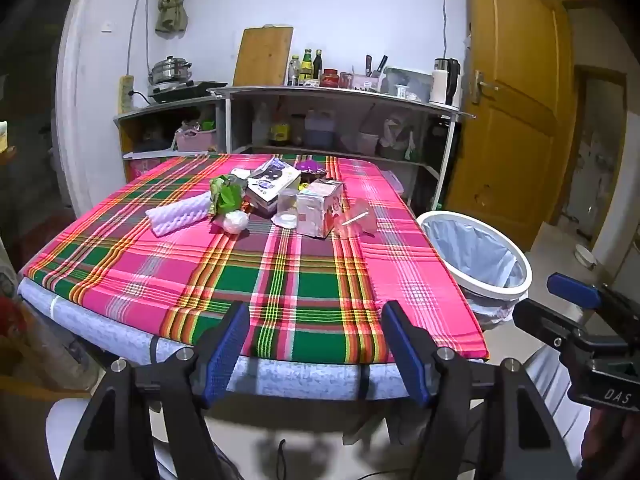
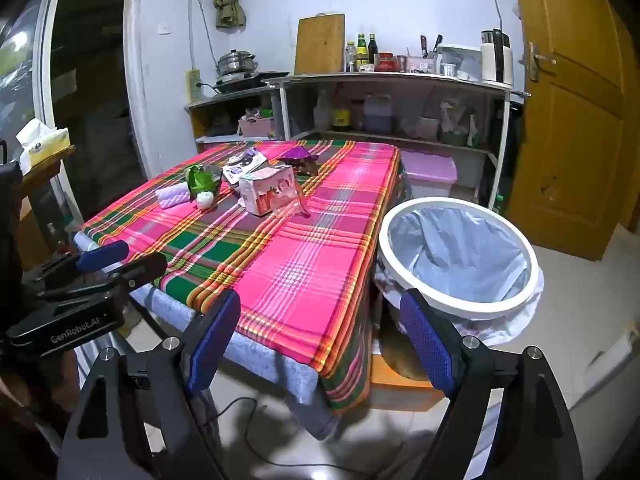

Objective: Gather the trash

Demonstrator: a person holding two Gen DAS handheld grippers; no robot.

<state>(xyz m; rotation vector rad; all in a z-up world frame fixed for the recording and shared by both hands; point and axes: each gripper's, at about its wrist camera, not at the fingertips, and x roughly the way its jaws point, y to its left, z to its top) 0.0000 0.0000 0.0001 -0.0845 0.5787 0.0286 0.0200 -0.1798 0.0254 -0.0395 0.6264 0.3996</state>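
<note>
Lilac bin (image 2: pixel 430 172) under shelf only in right view, both tools empty

Legible lettering: "GenRobot.AI" on left gripper (image 2: pixel 102 258) body, at 9 o'clock; "DAS" on right gripper (image 1: pixel 574 286) body, at 4 o'clock.

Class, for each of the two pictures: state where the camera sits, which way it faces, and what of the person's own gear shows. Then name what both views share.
Left wrist: on the left gripper, before the table's near edge, facing across the plaid tablecloth; its open jaws and the right gripper show.
Right wrist: on the right gripper, at the near right corner, facing table and trash bin; open jaws show.
Shared: trash pile, bin, shelf.
</note>
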